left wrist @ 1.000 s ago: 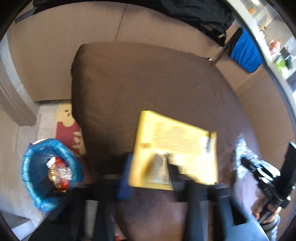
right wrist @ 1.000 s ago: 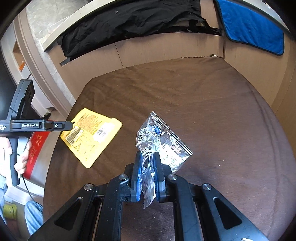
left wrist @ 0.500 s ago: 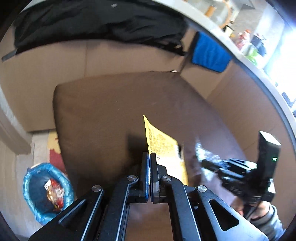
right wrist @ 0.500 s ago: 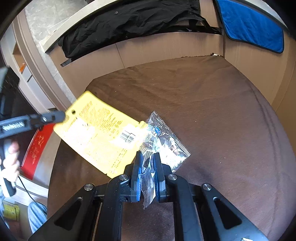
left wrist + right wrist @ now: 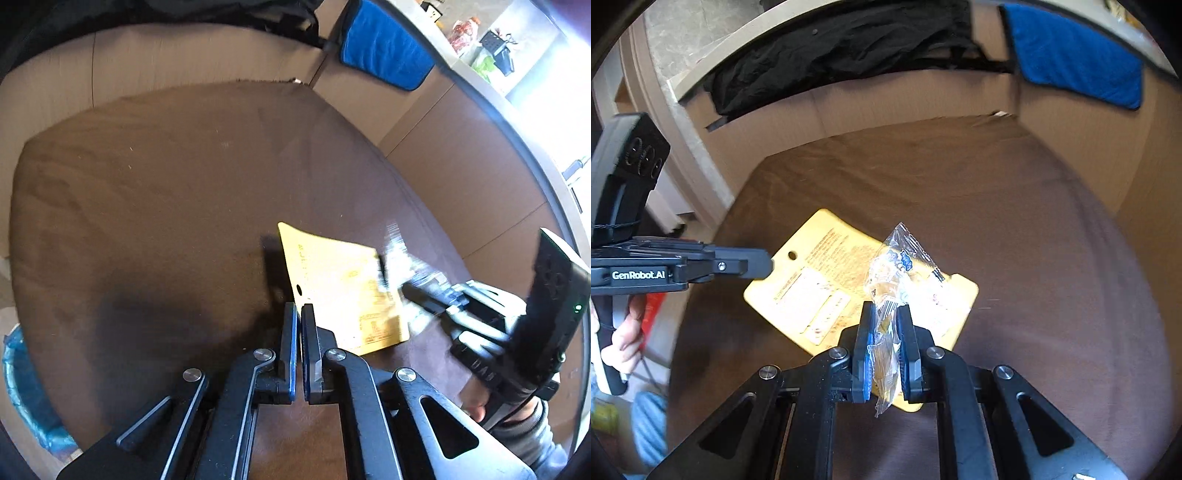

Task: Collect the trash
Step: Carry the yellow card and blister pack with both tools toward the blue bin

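A yellow printed card (image 5: 343, 291) hangs just above the brown cushion (image 5: 166, 203), casting a shadow on it. My left gripper (image 5: 299, 308) pinches the card's corner beside its punched hole; its jaws are starting to open a hair, with the corner still between them. In the right wrist view the left gripper (image 5: 764, 264) reaches in from the left to the card (image 5: 820, 273). My right gripper (image 5: 884, 308) is shut on a crinkled clear plastic wrapper (image 5: 897, 266), held up in front of the card. The wrapper (image 5: 402, 258) and right gripper (image 5: 410, 288) show blurred at the right.
A bin lined with a blue bag (image 5: 18, 387) stands on the floor left of the cushion. Tan panels wall in the cushion's back and right side; a black garment (image 5: 831, 48) and a blue cloth (image 5: 1071, 62) hang over them. A person's hand (image 5: 624, 343) holds the left handle.
The left gripper closed on the yellow card, lifted it off the cushion and carried it right, up to the wrapper. The right gripper raised the wrapper slightly.
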